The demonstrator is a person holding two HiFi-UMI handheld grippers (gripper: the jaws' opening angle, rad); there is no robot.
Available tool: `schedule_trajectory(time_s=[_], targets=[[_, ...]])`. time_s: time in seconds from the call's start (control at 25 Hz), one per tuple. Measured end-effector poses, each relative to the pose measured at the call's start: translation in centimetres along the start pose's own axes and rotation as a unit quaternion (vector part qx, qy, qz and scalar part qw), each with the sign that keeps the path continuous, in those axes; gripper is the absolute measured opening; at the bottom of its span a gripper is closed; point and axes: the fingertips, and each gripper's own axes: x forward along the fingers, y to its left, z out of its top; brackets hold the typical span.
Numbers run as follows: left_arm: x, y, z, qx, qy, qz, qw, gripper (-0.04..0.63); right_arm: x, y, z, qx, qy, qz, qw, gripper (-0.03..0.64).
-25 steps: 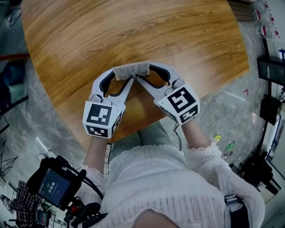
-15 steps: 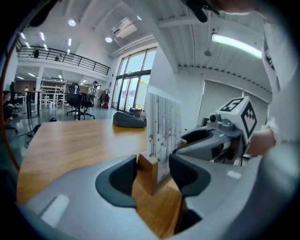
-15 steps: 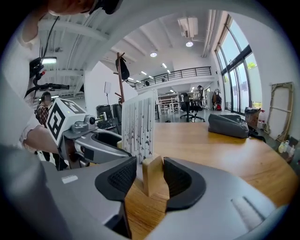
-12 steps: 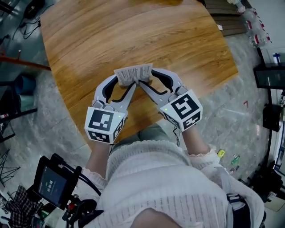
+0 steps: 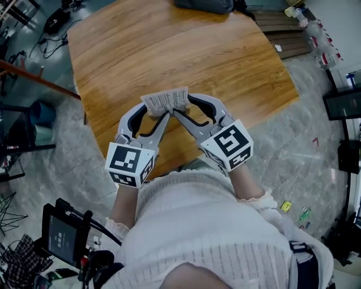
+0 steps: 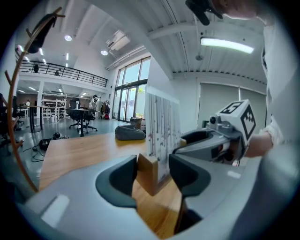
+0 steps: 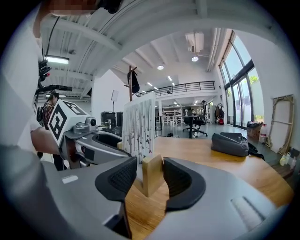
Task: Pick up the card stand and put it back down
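Note:
The card stand (image 5: 164, 101) is a wooden bar with a white printed card upright in it. It is over the near part of the wooden table (image 5: 169, 45). My left gripper (image 5: 151, 111) is shut on its left end and my right gripper (image 5: 184, 107) on its right end. In the left gripper view the wooden end (image 6: 149, 172) sits between the pads, with the card (image 6: 161, 131) rising behind it. The right gripper view shows the other wooden end (image 7: 152, 174) pinched and the card (image 7: 139, 126) beside it. The bar looks slightly off the tabletop.
A dark bag (image 5: 203, 5) lies at the table's far edge, also seen as a bag (image 7: 232, 143) in the right gripper view. The table's near edge is just under my hands. A screen device (image 5: 59, 240) and cables sit on the floor at lower left.
Both grippers keep their hold on the stand. The card has tipped so more of its face shows from above, and the head view has shifted to show the table's far side.

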Motion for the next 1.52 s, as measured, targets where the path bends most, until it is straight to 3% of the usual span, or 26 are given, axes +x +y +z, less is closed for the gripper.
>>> schedule_trajectory(time_s=[1.52], targets=[[0.33,-0.27,0.17,0.009,-0.005,-0.013,0.9999,0.210,-0.35,-0.32,0.19,-0.010,0.001,-0.006,1.000,0.176]])
